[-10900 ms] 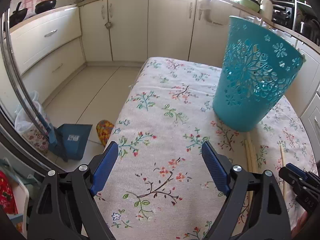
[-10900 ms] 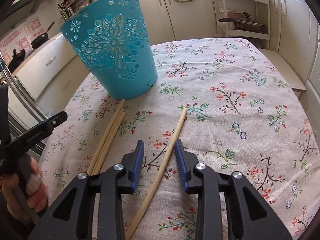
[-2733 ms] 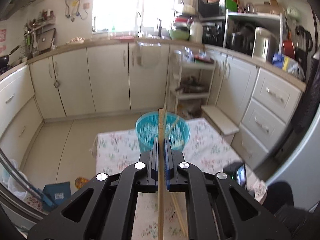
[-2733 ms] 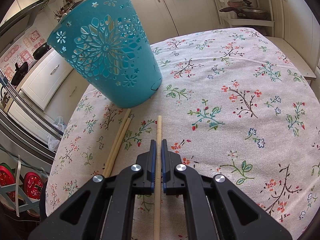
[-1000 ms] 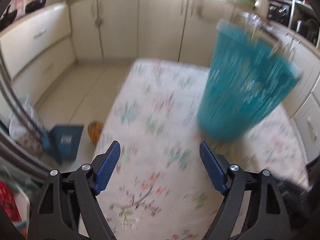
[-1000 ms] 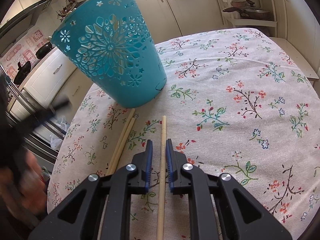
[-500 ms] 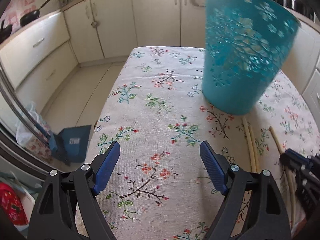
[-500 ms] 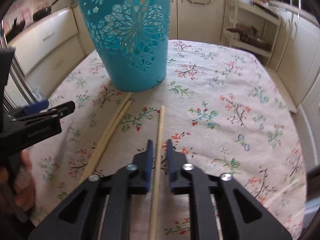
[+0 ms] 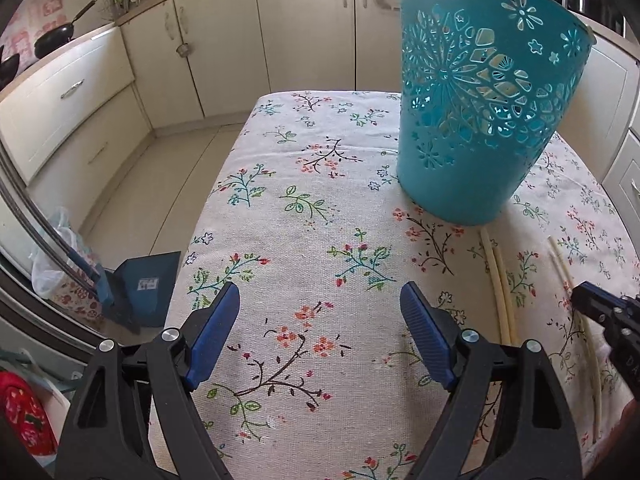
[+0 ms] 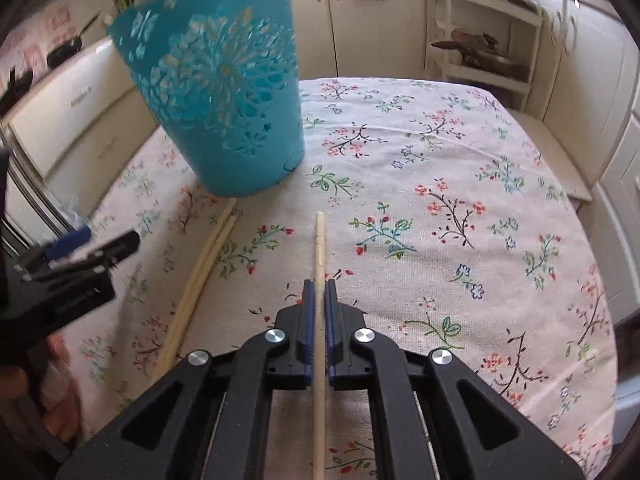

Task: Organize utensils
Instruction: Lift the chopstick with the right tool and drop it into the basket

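A teal cut-out basket (image 9: pixel 480 120) stands upright on the flowered tablecloth (image 9: pixel 320 208). In front of its base a pair of pale wooden chopsticks (image 10: pixel 204 268) lies side by side. A single chopstick (image 10: pixel 319 240) lies to the right of them, pointing towards the basket, and my right gripper (image 10: pixel 319 288) is shut on its middle. In the left wrist view this chopstick (image 9: pixel 560 256) runs into the right gripper (image 9: pixel 600 312) at the frame's right edge. My left gripper (image 9: pixel 320 300) hovers open over bare cloth to the left of the pair, holding nothing.
The table's left edge drops to a tiled floor where a blue dustpan (image 9: pixel 140 288) rests. Cream cabinets surround the table. An open shelf rack with pans (image 10: pixel 480 52) stands behind the far right corner. A hand (image 10: pixel 52 400) holds the left gripper (image 10: pixel 104 246).
The right jaws have closed the narrow gap onto the single chopstick. The left gripper's view has gone from blurred to steady, with its jaws staying wide.
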Demonstrator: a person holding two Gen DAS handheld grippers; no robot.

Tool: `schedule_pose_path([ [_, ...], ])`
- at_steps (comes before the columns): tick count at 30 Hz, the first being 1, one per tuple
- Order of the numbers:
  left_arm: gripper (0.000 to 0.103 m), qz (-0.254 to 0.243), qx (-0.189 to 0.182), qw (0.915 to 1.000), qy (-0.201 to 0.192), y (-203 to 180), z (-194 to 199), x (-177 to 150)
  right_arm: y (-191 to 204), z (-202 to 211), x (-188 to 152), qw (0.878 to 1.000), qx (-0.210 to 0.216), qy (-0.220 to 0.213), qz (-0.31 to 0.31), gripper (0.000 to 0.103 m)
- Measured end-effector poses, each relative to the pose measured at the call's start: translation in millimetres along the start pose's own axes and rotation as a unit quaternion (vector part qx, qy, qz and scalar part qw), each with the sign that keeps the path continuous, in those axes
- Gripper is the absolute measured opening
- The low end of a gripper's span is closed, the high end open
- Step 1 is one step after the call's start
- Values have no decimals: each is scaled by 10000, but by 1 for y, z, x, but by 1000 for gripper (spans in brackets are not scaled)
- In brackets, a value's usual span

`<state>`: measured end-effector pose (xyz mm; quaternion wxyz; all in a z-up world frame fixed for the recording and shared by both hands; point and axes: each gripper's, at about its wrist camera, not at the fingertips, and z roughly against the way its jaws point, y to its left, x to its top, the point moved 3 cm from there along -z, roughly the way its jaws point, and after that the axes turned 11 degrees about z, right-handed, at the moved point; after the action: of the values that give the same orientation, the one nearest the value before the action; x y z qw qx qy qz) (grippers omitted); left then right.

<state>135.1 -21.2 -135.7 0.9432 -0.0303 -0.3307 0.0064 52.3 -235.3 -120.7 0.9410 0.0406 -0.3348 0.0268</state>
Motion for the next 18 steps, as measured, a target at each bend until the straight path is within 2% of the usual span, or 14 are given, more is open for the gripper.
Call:
schedule_pose_path([
  [9,79,-67,42,10000,42,-2,-2,-1,3,69,32,9905,679,-1096,-481,6],
  [18,79,-17,43,10000,44,0,-2,-1,21,131,105,9692,947,-2245,-353,6],
])
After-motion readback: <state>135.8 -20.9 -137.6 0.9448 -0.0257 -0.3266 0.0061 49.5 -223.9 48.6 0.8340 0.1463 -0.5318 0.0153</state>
